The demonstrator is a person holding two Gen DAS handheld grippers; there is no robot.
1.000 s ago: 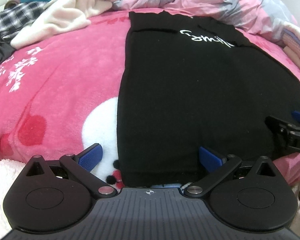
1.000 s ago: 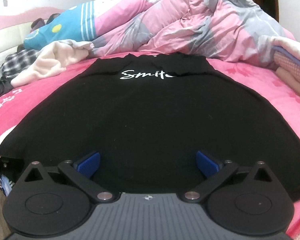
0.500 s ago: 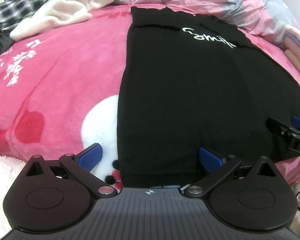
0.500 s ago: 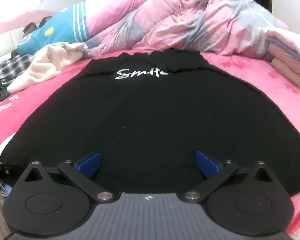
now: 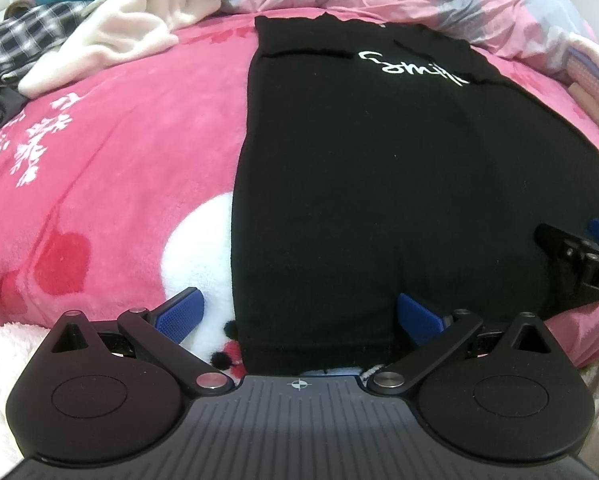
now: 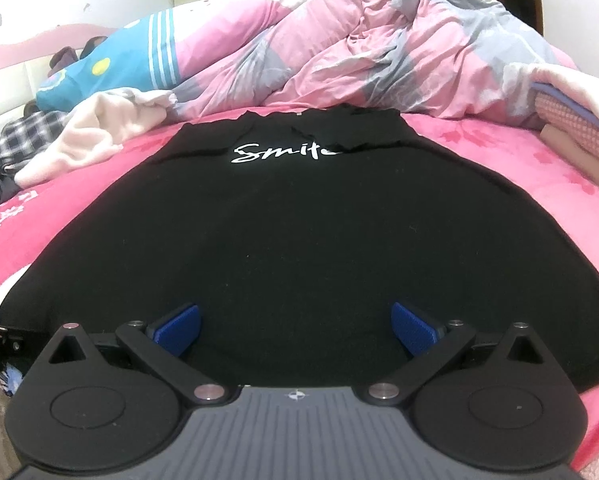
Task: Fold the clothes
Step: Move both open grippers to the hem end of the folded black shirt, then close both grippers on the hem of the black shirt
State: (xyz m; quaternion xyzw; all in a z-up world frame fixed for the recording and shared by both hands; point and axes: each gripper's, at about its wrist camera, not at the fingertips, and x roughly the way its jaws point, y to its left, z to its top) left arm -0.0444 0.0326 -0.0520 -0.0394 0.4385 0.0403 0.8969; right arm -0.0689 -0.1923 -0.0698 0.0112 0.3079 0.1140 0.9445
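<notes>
Only rightward: folded pile point(image 6: 579, 128) beyond shirt point(image 6: 299, 240).

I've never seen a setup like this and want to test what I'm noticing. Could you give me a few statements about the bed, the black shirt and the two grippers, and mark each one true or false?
1. The black shirt lies spread flat on the pink blanket. True.
2. The shirt's white lettering is at the end nearest the grippers. False: it is at the far end, near the rumpled duvet.
3. The left gripper has its jaws open. True.
4. The right gripper is clamped on the shirt's hem. False: its jaws stand wide open.
5. A stack of folded clothes sits off to the right. True.
</notes>
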